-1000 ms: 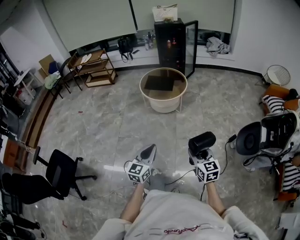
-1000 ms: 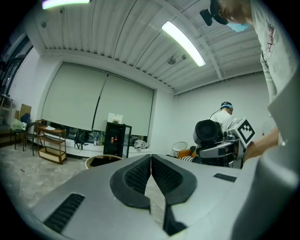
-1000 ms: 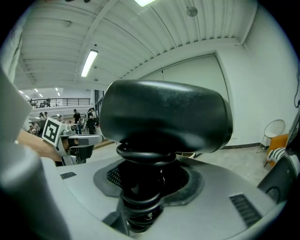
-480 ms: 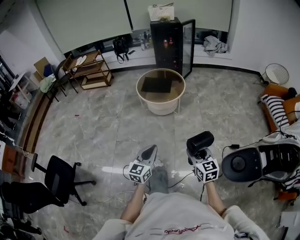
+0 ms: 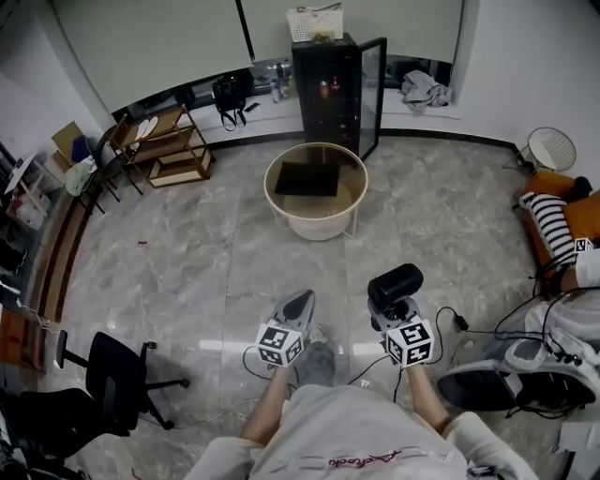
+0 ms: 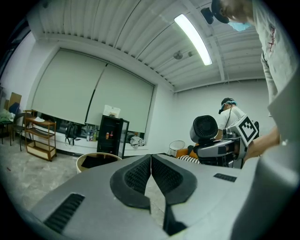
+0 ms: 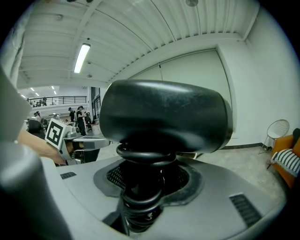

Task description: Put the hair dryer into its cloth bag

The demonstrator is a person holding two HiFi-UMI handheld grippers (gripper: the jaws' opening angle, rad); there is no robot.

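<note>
Floor [image 5: 187, 253]: grey marble, glossy, open across the middle of the room. Round desk [image 5: 312, 220]: cream wall, a dark flat square thing lying on its top; it stands mid-room and serves as reference. Behind the desk: black cabinet [image 5: 323, 94] with its glass door [image 5: 372, 89] swung open, a basket [image 5: 314, 21] on top, and a window ledge carrying a bag and a heap of cloth. Left of the desk: wooden shelf [image 5: 159, 145]. Left of the desk and much nearer the person: black chair [image 5: 117, 370]. Right of the desk: wire basket [image 5: 547, 148], orange sofa [image 5: 551, 183] with a striped cushion [image 5: 553, 214]. Left gripper [image 5: 298, 302]: held low on the near side of the desk on a bare forearm, pointing roughly level toward the desk; its fingers [image 6: 136, 176] are pressed together with nothing between them. Right gripper [image 5: 389, 307]: just beside the left one, same side of the desk, tipped slightly downward; its fingers [image 7: 187, 180] are clamped on the handle of the hair dryer [image 5: 395, 281], whose black barrel stands upright above them. A cord [image 5: 441, 319] trails from the dryer over the floor. The bag cannot be picked out for certain.
</note>
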